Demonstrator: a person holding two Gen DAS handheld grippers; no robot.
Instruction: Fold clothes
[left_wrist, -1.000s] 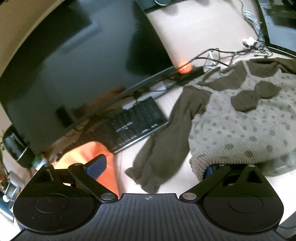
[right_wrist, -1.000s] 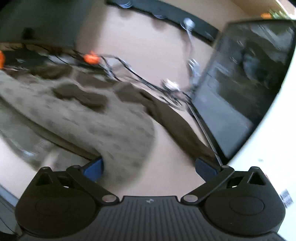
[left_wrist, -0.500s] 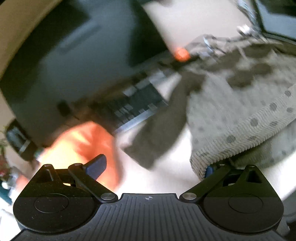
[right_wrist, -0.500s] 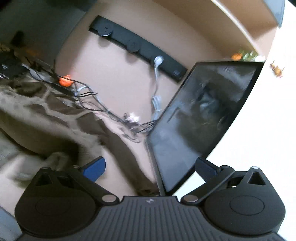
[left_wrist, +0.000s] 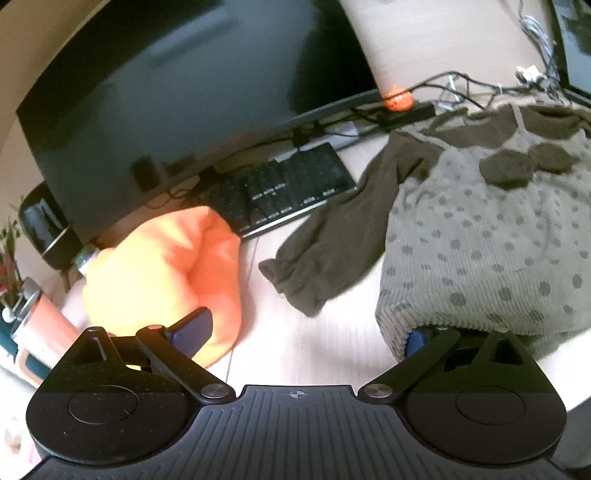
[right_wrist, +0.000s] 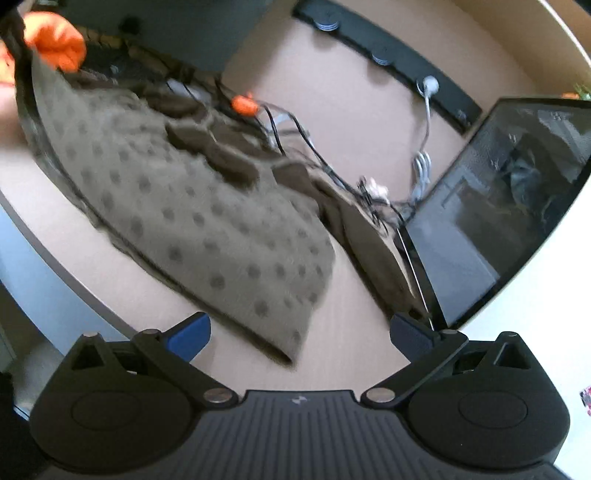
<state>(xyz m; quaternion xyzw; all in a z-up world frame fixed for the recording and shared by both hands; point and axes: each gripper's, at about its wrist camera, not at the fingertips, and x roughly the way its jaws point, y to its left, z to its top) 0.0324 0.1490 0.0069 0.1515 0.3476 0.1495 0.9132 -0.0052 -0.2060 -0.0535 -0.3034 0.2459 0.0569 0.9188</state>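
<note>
A grey-green dotted corduroy dress (left_wrist: 487, 236) with dark brown sleeves lies on the desk; it also shows in the right wrist view (right_wrist: 207, 221). Its left sleeve (left_wrist: 332, 240) trails toward the keyboard. My left gripper (left_wrist: 303, 334) is open; its right finger (left_wrist: 415, 339) sits under the dress's folded hem, its left finger over orange cloth. My right gripper (right_wrist: 299, 332) is open and empty, just above the desk by the dress's lower right corner (right_wrist: 291, 343). The right sleeve (right_wrist: 373, 243) lies along a screen's edge.
An orange garment (left_wrist: 162, 273) lies at the left by a black keyboard (left_wrist: 288, 188). A large monitor (left_wrist: 184, 92) stands behind. Cables (right_wrist: 295, 129) and an orange plug (right_wrist: 243, 105) lie past the collar. A second screen (right_wrist: 498, 206) stands at right. The desk edge (right_wrist: 66, 273) curves at left.
The right gripper let go of the dress's corner, swung up and came back low over the desk. The dress now lies flatter. The left view shifted and returned.
</note>
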